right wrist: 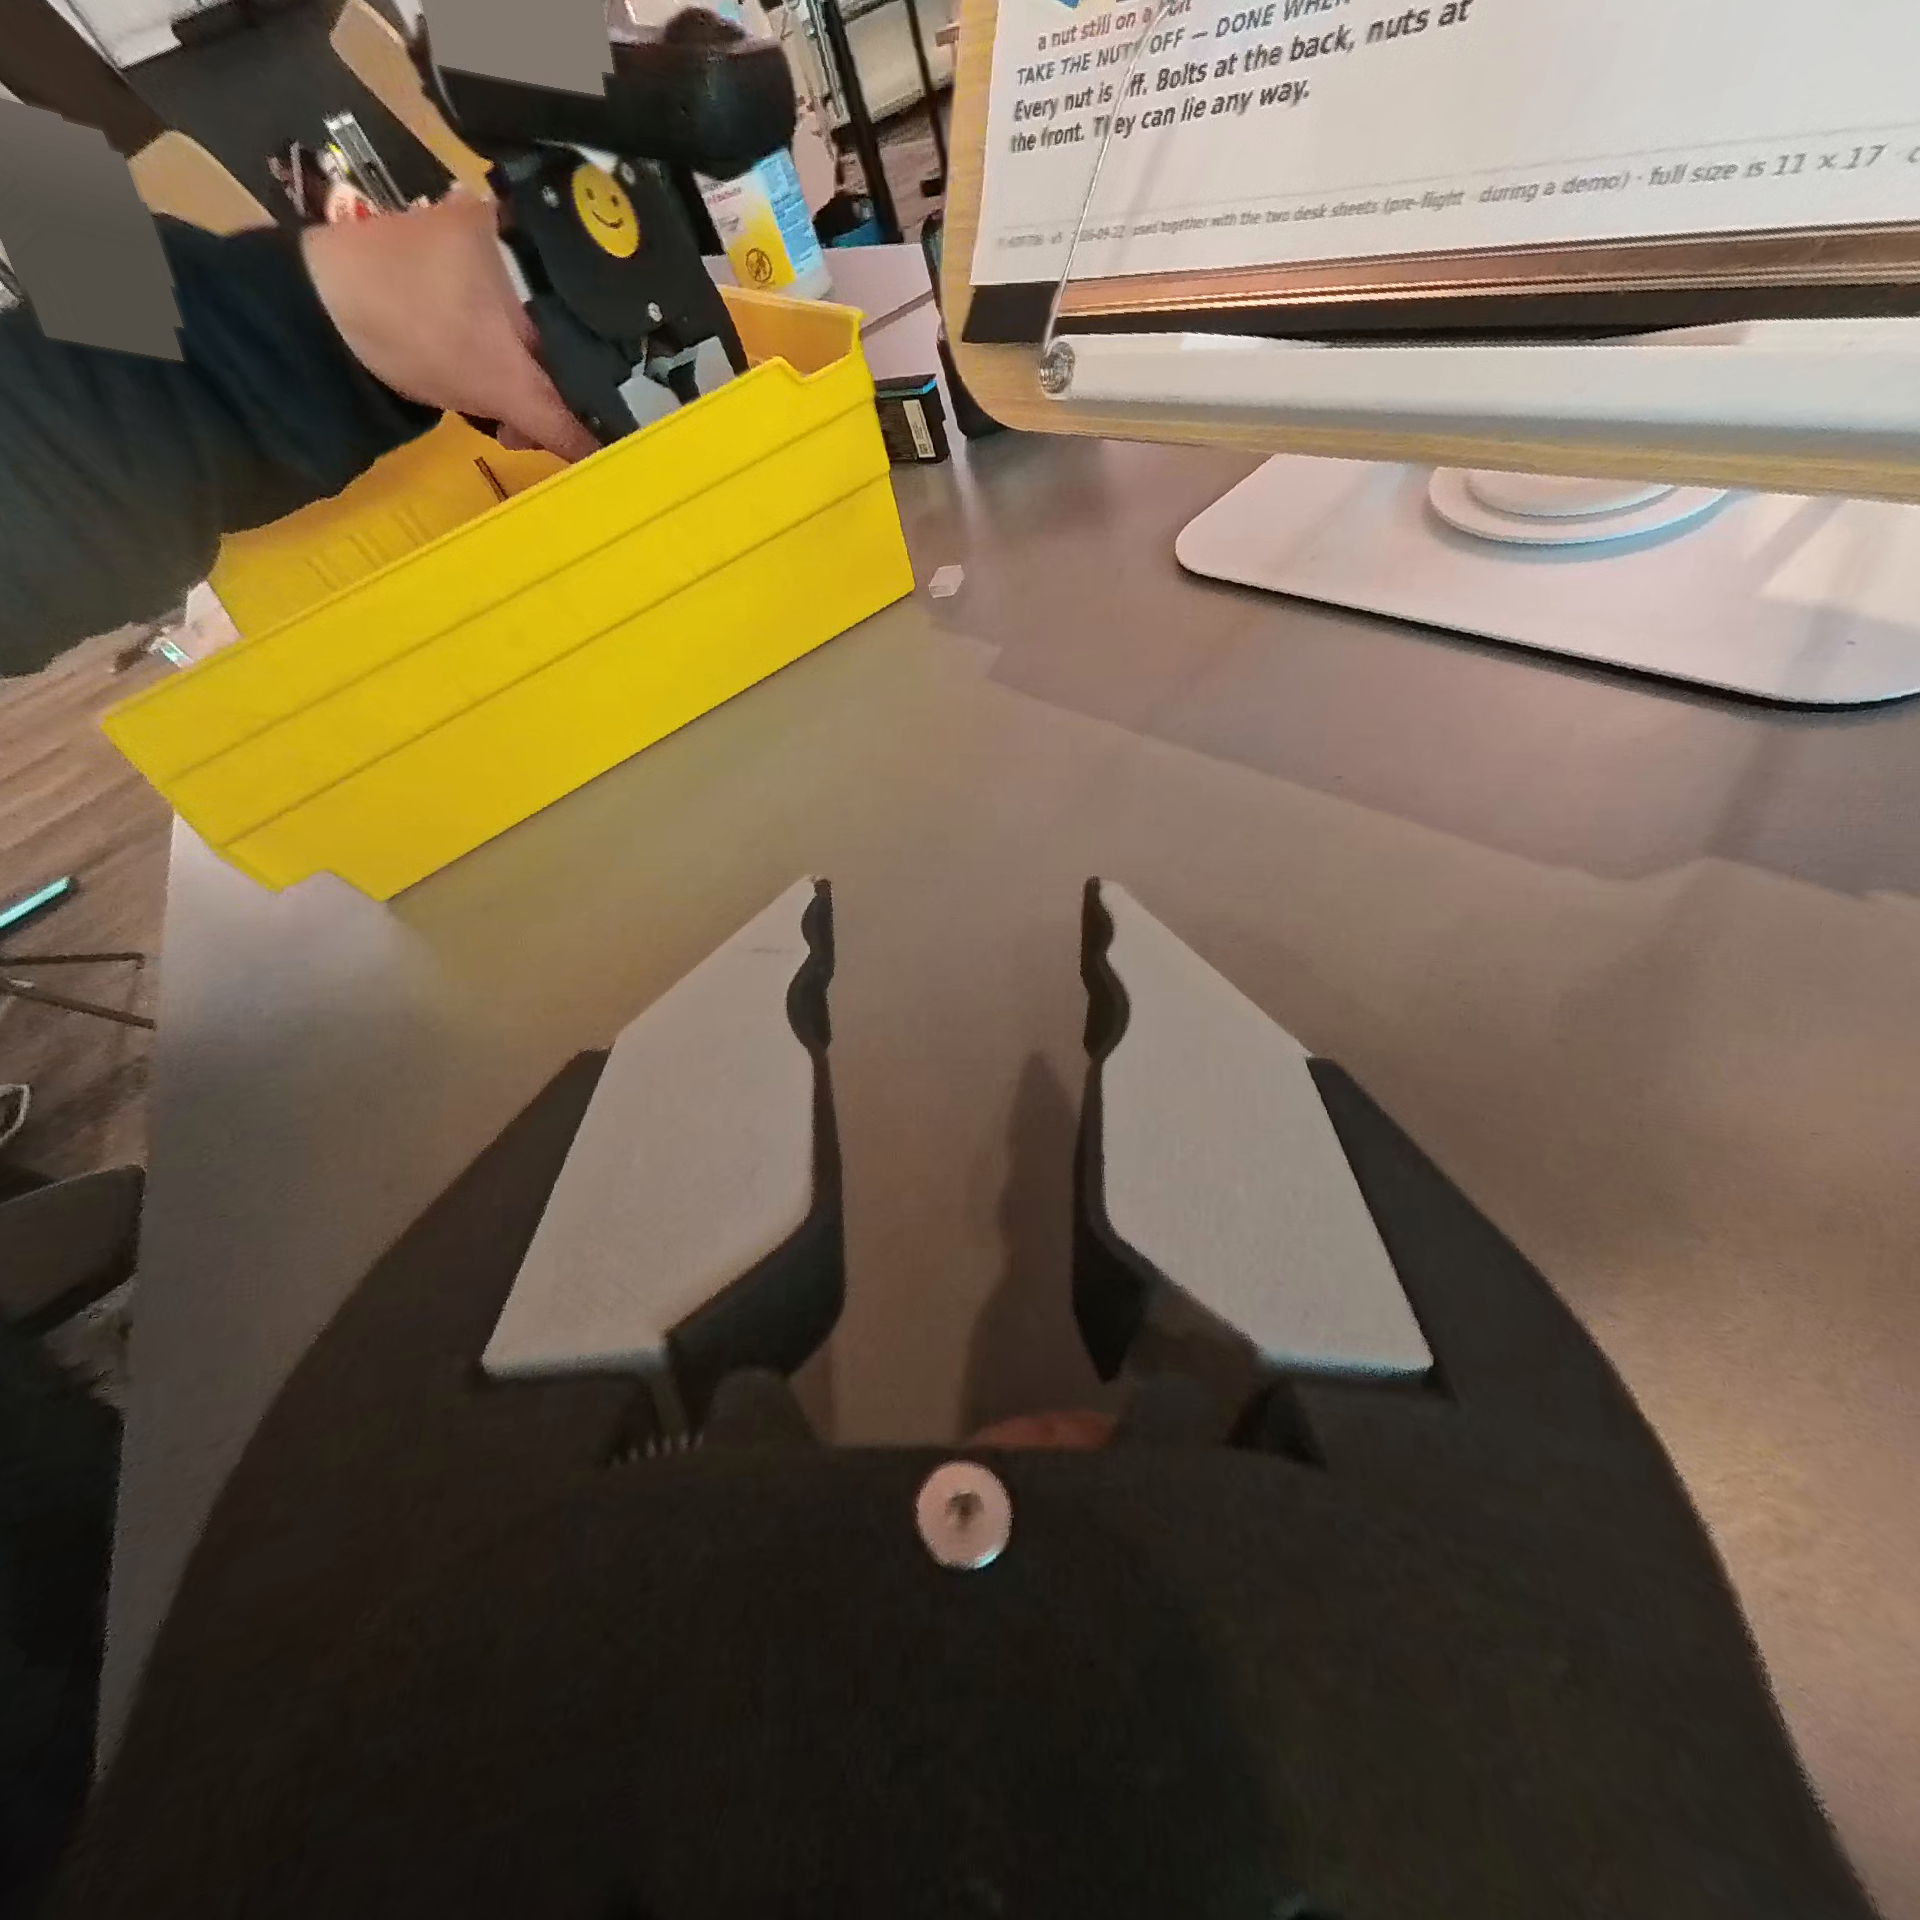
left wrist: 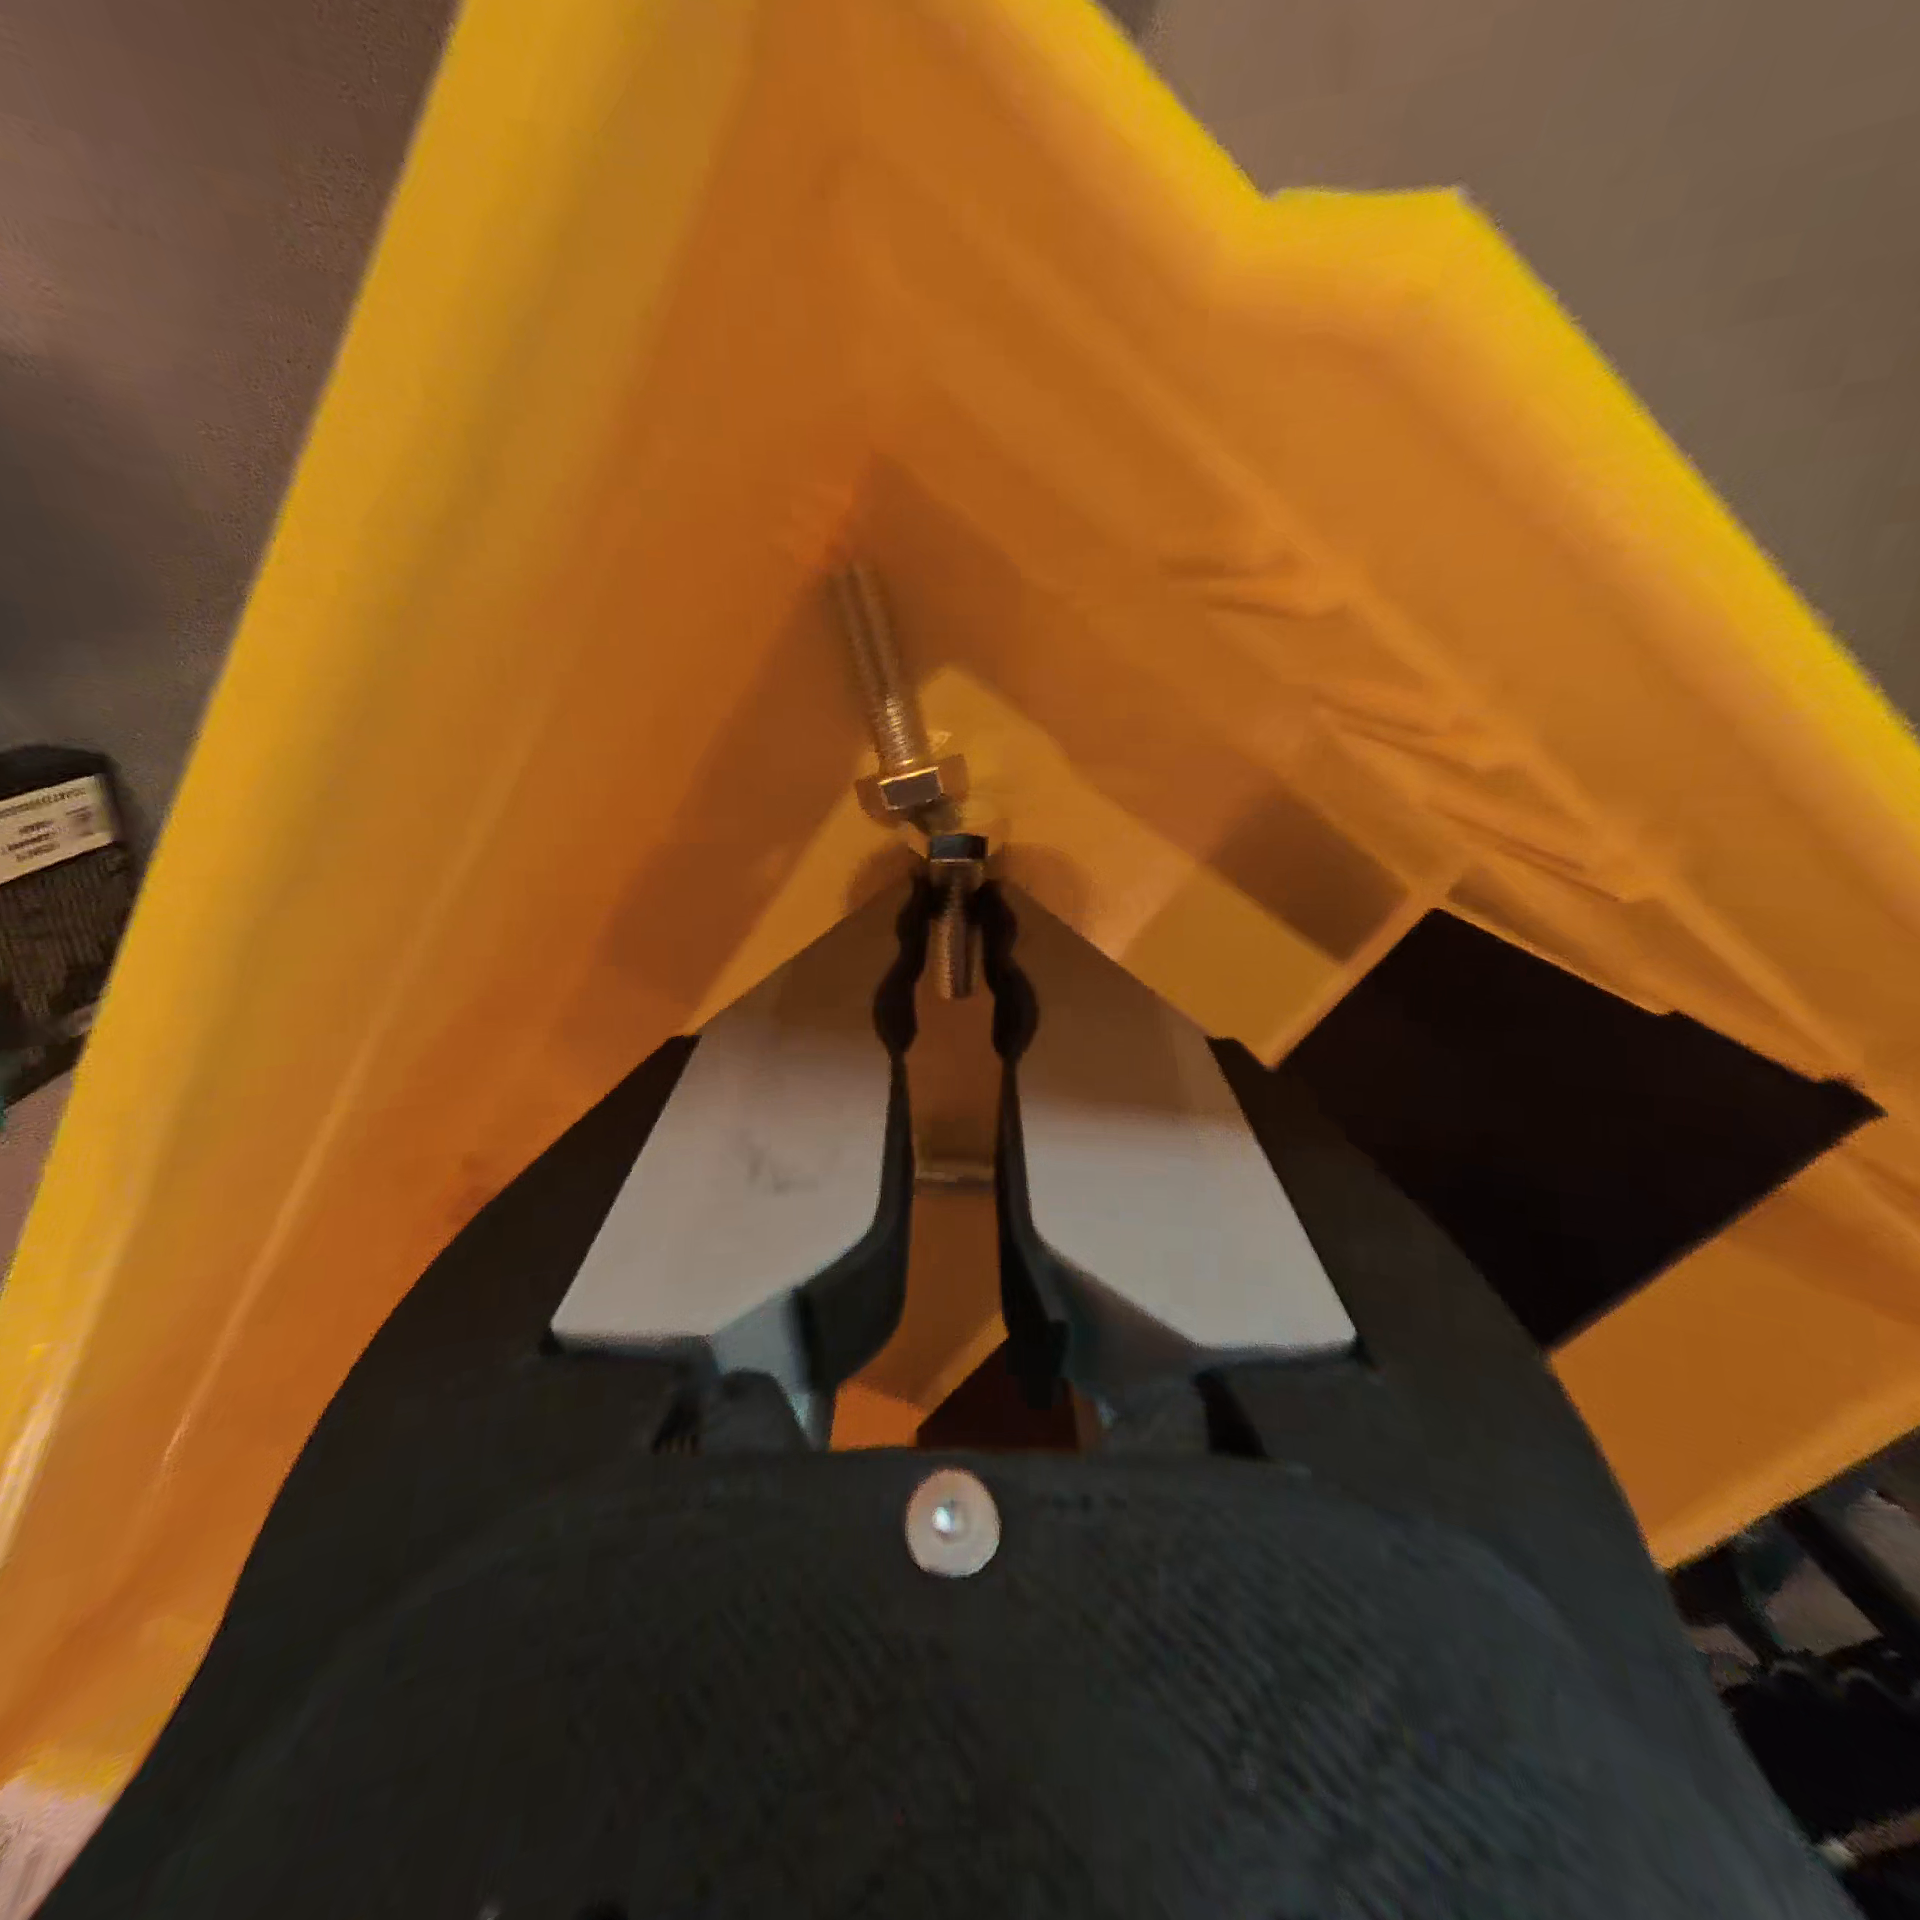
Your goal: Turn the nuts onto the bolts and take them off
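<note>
In the left wrist view my left gripper (left wrist: 954, 896) is deep in a corner of the yellow bin (left wrist: 520, 727). It is shut on a short silver bolt (left wrist: 952, 940), whose head (left wrist: 957, 849) points away from me. Just beyond lies a longer bolt (left wrist: 883, 675) with a hex nut (left wrist: 912, 787) on it, touching the short bolt's head. In the right wrist view my right gripper (right wrist: 954, 899) is open and empty above the grey table (right wrist: 1351, 987). To its far left the yellow bin (right wrist: 540, 634) stands with a hand holding the left gripper (right wrist: 623, 312) inside it.
A stand holding a printed sheet (right wrist: 1455, 156) on a white base (right wrist: 1558, 592) fills the right wrist view's far right. A small black box (right wrist: 914, 416) and a bottle (right wrist: 774, 229) sit behind the bin. A black divider (left wrist: 1538, 1122) is in the bin. My right fingertips sit around 30 centimetres from my left ones.
</note>
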Demonstrator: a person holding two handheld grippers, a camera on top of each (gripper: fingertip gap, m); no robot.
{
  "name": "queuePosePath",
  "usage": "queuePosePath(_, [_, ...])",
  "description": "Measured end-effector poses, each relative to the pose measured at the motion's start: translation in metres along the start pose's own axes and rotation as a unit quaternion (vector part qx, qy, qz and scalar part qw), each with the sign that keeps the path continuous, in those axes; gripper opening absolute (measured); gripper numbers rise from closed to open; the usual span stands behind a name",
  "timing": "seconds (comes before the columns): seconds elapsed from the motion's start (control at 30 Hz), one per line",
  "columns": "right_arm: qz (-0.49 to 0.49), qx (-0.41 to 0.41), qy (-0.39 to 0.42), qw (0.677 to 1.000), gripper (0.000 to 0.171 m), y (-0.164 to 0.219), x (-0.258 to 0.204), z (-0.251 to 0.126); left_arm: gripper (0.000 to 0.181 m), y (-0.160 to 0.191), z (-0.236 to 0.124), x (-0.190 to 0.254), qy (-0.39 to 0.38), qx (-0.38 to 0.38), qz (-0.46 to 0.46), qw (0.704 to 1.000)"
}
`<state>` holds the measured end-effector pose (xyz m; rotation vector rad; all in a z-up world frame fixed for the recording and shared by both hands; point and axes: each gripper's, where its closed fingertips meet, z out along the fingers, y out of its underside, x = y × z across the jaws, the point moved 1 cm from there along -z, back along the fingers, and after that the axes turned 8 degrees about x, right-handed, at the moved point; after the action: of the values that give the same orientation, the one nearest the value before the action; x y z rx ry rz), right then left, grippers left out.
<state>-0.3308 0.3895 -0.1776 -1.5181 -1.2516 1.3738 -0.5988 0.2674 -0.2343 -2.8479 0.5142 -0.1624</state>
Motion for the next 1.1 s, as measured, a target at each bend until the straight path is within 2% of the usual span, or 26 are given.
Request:
queuePosePath(0.13, [-0.02, -0.002, 0.001, 1.0, 0.044, 0.001, -0.004, -0.001, 0.007, 0.011, -0.028, -0.037, -0.188, -0.043, 0.07, 0.979])
queuePosePath(0.23, [-0.038, -0.01, -0.003, 0.999, 0.045, 0.003, -0.007, 0.0, 0.007, -0.009, -0.075, -0.041, -0.3, 0.015, 0.094, 0.949])
queuePosePath(0.33, [-0.057, -0.022, -0.02, 0.998, 0.048, 0.006, -0.014, 0.001, 0.007, -0.048, -0.125, -0.008, -0.37, 0.132, 0.135, 0.91])
queuePosePath(0.47, [-0.098, -0.024, -0.024, 0.995, 0.051, 0.008, -0.021, -0.001, 0.007, -0.092, -0.158, 0.083, -0.391, 0.266, 0.215, 0.854])
queuePosePath(0.57, [-0.121, -0.012, -0.034, 0.992, 0.055, 0.006, -0.031, -0.006, 0.007, -0.115, -0.162, 0.161, -0.376, 0.36, 0.276, 0.808])
queuePosePath(0.63, [-0.12, 0.006, -0.08, 0.99, 0.054, 0.001, -0.049, -0.012, 0.007, -0.124, -0.156, 0.211, -0.363, 0.409, 0.314, 0.776])
queuePosePath(0.73, [-0.093, 0.055, -0.131, 0.985, 0.051, -0.018, -0.077, -0.035, 0.007, -0.123, -0.142, 0.252, -0.431, 0.385, 0.386, 0.719])
queuePosePath(0.83, [-0.049, 0.11, -0.171, 0.978, 0.048, -0.034, -0.105, -0.06, 0.007, -0.12, -0.132, 0.282, -0.52, 0.344, 0.475, 0.621])
queuePosePath(0.87, [-0.039, 0.115, -0.182, 0.976, 0.049, -0.035, -0.115, -0.065, 0.007, -0.118, -0.125, 0.29, -0.528, 0.331, 0.496, 0.605])
queuePosePath(1.0, [-0.049, 0.119, -0.212, 0.969, 0.051, -0.033, -0.154, -0.072, 0.007, -0.116, -0.102, 0.306, -0.54, 0.302, 0.528, 0.583])
queuePosePath(1.1, [-0.084, 0.102, -0.169, 0.977, 0.04, -0.024, -0.165, -0.064, 0.007, -0.114, -0.098, 0.317, -0.538, 0.309, 0.53, 0.578])
